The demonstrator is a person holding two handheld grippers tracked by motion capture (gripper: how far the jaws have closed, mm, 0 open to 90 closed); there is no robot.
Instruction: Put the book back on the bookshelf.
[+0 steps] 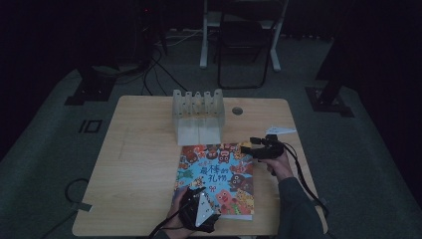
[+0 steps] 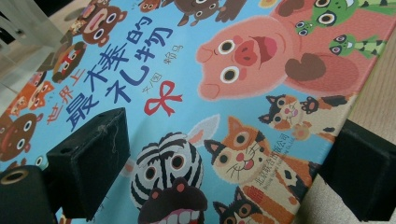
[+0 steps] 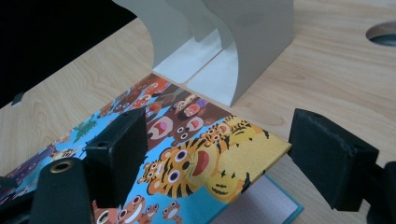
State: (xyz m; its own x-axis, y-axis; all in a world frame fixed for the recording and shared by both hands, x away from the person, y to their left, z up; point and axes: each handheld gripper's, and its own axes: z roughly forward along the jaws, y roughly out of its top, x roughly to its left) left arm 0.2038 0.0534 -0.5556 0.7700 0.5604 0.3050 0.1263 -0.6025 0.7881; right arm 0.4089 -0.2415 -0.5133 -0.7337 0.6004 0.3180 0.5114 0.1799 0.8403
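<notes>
Picture book (image 1: 217, 177) flat before book rack (image 1: 198, 115), slots unclear

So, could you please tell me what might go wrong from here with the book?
1. The right gripper straddles the lifted corner of the picture book; gripped by the cover alone, the book might flop open.
2. The rack stands right beside the book's far edge; a push could knock it.

Wooden table (image 1: 139, 164) bears book (image 1: 219, 174), rack (image 1: 198, 117)
</notes>
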